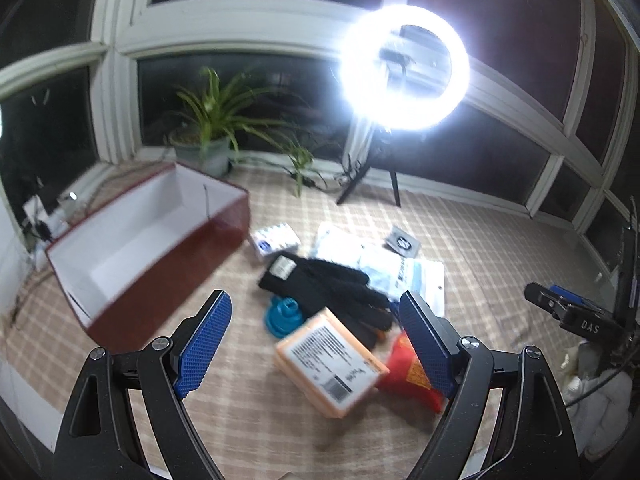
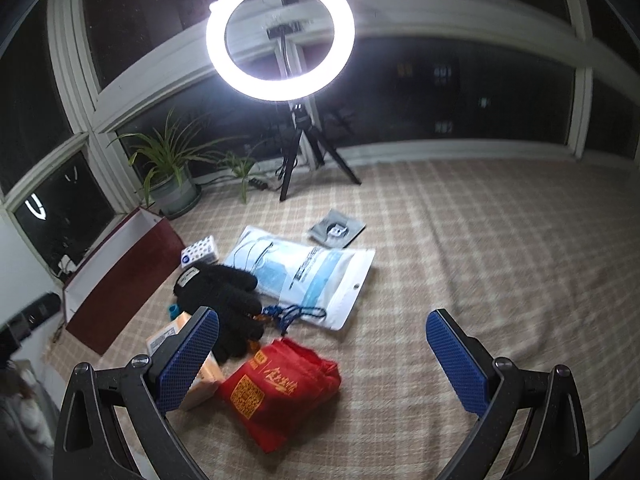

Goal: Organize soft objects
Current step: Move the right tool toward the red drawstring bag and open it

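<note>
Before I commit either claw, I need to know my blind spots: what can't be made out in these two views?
- Orange wrapped packet: blurred label in the left wrist view; the right claw's finger covers most of it in the right wrist view.
- Blue plastic piece: partly under the black knitted gloves; shape unclear.
- Dark red open box: interior motion-blurred, near end cut off.
- Blue cord: too small.

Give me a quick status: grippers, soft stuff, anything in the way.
Left gripper open, empty. Right gripper open, empty. Gloves, red bag, masks piled on cloth; box open, nothing inside. Nothing blocking.
</note>
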`<state>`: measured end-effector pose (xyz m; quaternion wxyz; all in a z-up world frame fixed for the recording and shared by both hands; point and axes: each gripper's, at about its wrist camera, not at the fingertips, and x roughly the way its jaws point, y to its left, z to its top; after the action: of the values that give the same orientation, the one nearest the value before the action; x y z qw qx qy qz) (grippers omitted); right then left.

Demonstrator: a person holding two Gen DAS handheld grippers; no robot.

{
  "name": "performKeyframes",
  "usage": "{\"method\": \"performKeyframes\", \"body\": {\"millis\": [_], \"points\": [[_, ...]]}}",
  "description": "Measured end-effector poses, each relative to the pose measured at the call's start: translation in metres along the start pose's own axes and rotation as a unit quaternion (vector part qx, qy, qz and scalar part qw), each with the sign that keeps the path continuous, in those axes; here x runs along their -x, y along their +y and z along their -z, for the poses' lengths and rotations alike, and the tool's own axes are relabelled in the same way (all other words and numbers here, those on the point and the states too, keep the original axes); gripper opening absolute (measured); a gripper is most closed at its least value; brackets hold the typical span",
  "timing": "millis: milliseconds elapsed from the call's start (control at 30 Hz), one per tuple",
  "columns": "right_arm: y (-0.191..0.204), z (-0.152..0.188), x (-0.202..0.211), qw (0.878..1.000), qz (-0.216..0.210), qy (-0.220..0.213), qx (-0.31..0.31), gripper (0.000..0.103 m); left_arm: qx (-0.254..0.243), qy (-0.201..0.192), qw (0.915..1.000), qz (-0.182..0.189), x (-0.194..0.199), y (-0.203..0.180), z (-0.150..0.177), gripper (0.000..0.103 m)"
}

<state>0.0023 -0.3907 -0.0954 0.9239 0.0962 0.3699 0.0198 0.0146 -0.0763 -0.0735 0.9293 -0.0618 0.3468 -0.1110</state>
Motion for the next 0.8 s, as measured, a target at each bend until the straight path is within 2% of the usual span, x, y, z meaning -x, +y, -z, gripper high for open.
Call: {"method": "performKeyframes", "body": {"millis": [367,600,800], "points": [[-0.024,0.007,-0.048,0.995,-0.071,0.076,-0.01,0.103,0.023,0.067,0.9967,0.04,-0.035,-0.025,0.034,0.086],[-0.029,0.008,-0.081,0.987,-0.101,0.12,0.023,0.102,0.059,0.092,0.9924,0.057,-0.051,-0.04,0.055,0.086],[-0.024,0.009,-0.111,0.976,-0.133,0.161,0.059,0.101,0.079,0.107,0.9895,0.056,-0.063,-0.059,0.076,0.086]]}}
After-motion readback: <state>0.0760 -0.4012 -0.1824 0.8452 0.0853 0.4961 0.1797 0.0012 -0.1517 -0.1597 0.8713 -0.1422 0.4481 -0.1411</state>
